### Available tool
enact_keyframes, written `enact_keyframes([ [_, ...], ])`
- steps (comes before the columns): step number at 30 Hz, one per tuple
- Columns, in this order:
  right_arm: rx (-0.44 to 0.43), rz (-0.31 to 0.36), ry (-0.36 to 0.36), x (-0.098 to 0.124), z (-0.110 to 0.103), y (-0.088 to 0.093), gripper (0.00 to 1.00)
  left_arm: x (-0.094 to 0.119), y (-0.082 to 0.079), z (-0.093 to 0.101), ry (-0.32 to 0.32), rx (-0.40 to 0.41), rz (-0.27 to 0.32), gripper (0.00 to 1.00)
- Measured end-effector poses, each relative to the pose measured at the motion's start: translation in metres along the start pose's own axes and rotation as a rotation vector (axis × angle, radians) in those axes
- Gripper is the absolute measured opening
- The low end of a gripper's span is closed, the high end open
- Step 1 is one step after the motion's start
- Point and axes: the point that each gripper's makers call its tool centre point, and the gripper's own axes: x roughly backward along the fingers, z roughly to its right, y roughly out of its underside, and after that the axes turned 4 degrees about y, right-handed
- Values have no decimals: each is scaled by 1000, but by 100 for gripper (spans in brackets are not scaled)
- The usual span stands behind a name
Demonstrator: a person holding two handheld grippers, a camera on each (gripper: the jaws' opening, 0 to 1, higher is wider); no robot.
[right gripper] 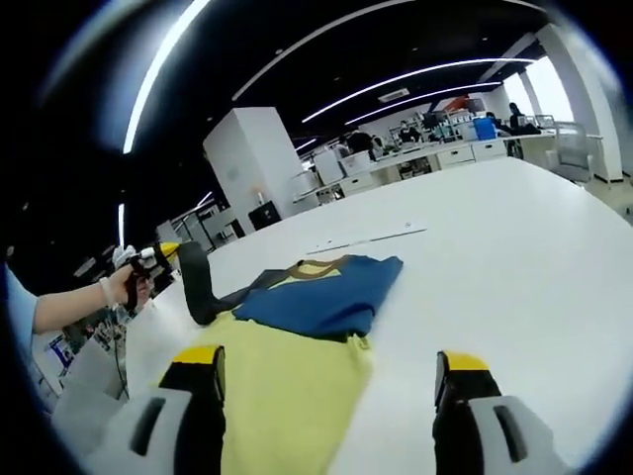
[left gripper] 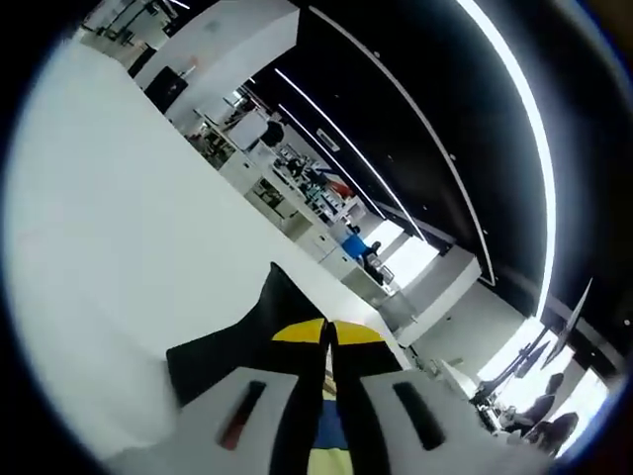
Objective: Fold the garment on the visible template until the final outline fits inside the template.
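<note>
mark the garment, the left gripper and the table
garment (right gripper: pixel 297 391): right gripper view, yellow panel.
left gripper (right gripper: pixel 166 251): right gripper view, yellow jaw tips, closed on a dark part.
table (right gripper: pixel 495 247): right gripper view, bare white top.

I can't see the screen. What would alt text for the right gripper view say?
A yellow and blue garment lies partly folded on a white table, its blue part laid over the yellow. The right gripper stands open above its near edge. At far left a person's hand holds the left gripper, which lifts a dark strip of the garment.
</note>
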Motion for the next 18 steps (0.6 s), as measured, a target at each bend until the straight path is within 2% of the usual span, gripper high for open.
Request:
enact_keyframes([
  [2,-1,2,4,2,2,1,88,-7,11,14,14,-4,-24,0],
  [6,-7,4,4,5,0,4,89,-23,32,31,34,-24,-92,0],
  [10,-12,13,-6,7,-4,6,89,-44,50,46,58,-13,-133,0],
  [18,-28,23,-5,11,-2,13,90,-94,102,90,143,13,-203,0],
])
